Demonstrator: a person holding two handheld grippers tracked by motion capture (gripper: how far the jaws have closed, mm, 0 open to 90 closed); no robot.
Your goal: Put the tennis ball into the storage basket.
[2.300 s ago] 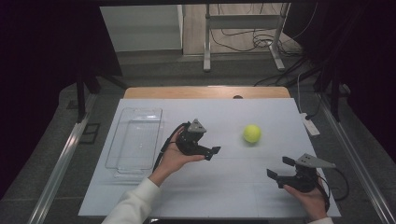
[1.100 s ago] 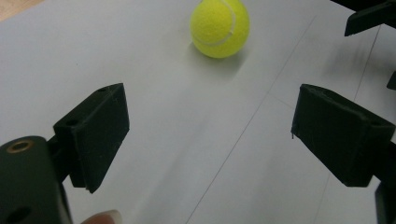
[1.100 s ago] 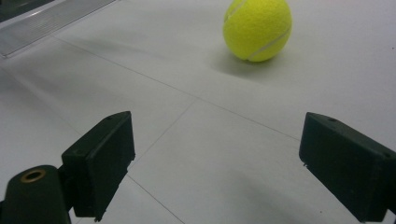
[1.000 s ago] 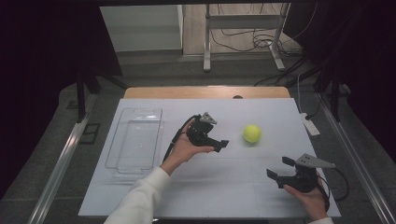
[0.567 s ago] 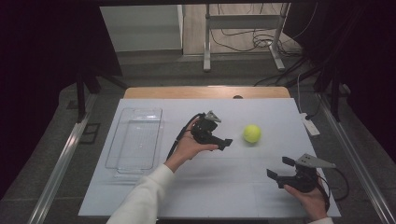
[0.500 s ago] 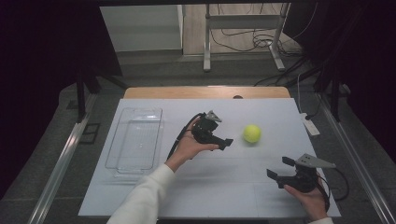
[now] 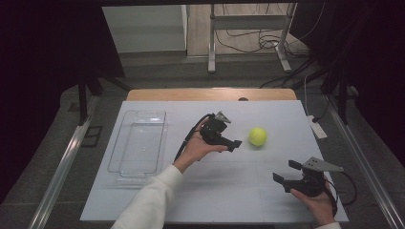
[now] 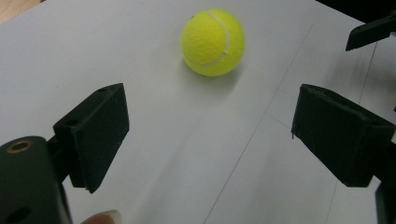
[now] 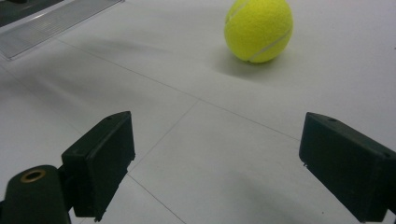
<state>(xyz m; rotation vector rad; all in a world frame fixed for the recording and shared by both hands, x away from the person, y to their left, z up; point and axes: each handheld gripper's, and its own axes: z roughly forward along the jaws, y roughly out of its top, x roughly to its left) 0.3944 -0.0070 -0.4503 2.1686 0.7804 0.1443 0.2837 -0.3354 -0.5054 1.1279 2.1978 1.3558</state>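
— Where's the fuzzy yellow-green tennis ball (image 7: pixel 257 136) from where you stand?

— On the white table top (image 7: pixel 219 191), just ahead of the left black two-jaw gripper (image 7: pixel 232 142), near its tips but not touching them. In the left gripper view the ball (image 8: pixel 213 42) sits beyond the gap, a little toward the left jaw, with bare table between.

— Is that gripper holding anything?

— No — its jaws stand wide apart with nothing between them. The hand (image 7: pixel 199 149) carries it a little above the surface, pointed at the ball.

— And the other one?

— The right black two-jaw gripper (image 7: pixel 284 172) is low at the near edge, well apart from the ball, jaws spread wide and empty too. In the right gripper view the ball (image 9: pixel 258 30) lies well ahead, off toward the right jaw.

— Anything else on the table?

— A clear rectangular plastic tray (image 7: pixel 138 145), off behind the left gripper's hand on the far side from the ball — nothing in it that I can see.
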